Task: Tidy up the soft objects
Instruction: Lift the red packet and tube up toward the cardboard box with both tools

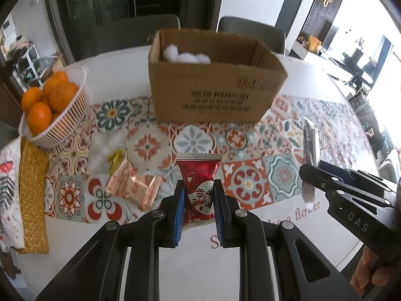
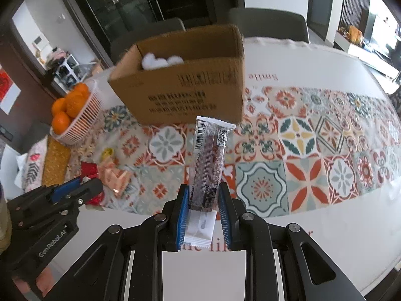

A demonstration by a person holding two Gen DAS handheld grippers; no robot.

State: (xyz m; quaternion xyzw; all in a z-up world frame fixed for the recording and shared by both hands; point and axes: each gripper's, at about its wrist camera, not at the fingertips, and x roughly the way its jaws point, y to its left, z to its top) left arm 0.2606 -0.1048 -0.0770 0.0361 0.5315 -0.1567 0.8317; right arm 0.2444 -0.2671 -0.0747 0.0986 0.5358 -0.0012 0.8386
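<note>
My left gripper (image 1: 199, 188) is shut on a red snack packet (image 1: 199, 175) and holds it above the table. My right gripper (image 2: 203, 190) is shut on a long grey-and-white wrapped bar (image 2: 209, 160), held upright. An open cardboard box (image 1: 213, 87) stands ahead on the patterned mat, with white cotton balls (image 1: 186, 55) inside; it also shows in the right wrist view (image 2: 180, 92). Rose-gold packets (image 1: 132, 185) and a small yellow-green candy (image 1: 115, 158) lie on the mat at the left. The right gripper with its bar shows in the left wrist view (image 1: 310, 173).
A white basket (image 1: 72, 115) of oranges (image 1: 50, 97) stands at the far left. A woven yellow mat (image 1: 32, 195) and a patterned cloth (image 1: 10, 190) lie at the left edge. Two chairs (image 1: 250, 32) stand behind the white table (image 1: 200, 271).
</note>
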